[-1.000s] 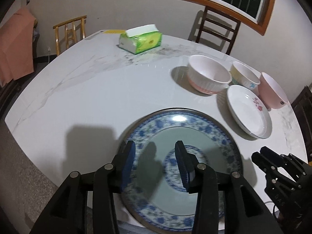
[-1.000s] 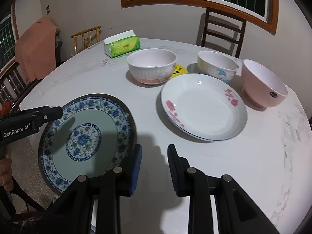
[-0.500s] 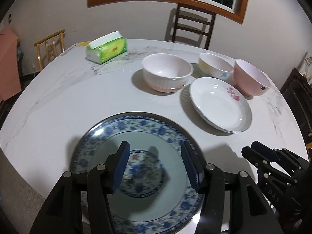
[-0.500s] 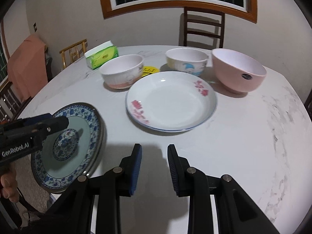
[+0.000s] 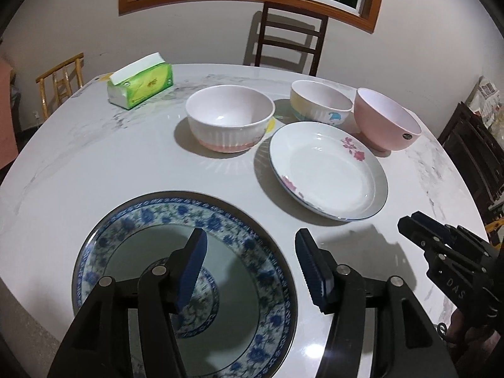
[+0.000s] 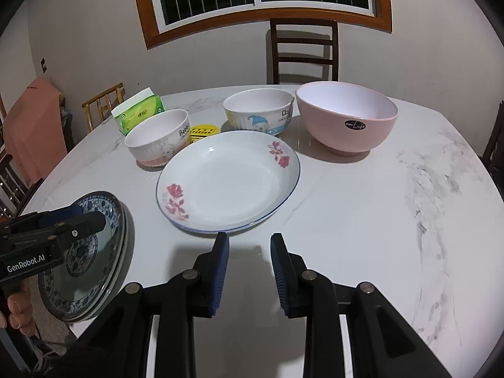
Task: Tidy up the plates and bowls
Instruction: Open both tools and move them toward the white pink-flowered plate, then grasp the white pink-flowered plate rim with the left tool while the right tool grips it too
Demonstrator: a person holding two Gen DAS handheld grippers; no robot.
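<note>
Both pairs of jaws are standing apart with nothing between the pads. Left gripper [image 5: 250, 261] is gaping wide above the blue-patterned plate [image 5: 239, 233], one pad hanging over the plate's grey-green well and the other over bare marble beside its rim; whether the pad is touching the plate cannot be told. In the right wrist view that plate [image 6: 107, 264] is appearing tilted, its near edge overhanging the table edge, with the left gripper [image 6: 91, 220] reaching over it. Right gripper [image 6: 249, 252] is hovering at a moderate gap over bare tabletop, just short of the white floral plate [image 6: 226, 186], which is lying flat in the middle of the round marble table [image 6: 393, 220].

Beyond the white plate, three bowls are sitting in a loose row: a ribbed white-and-pink rabbit bowl [image 6: 159, 145] on the left, a yellow-tinted cartoon bowl [image 6: 258, 115] in the middle, and a plain pink bowl [image 6: 346, 116] on the right. All three are upright and apart from one another. A yellow disc [image 6: 203, 132] is peeking out between the first two bowls. A green tissue pack [image 6: 138, 115] is lying farther back left. A dark wooden chair [image 6: 304, 50] is standing behind the table, a light wooden chair [image 6: 102, 104] at left.

Counted: two plates, three bowls, one tissue pack.
</note>
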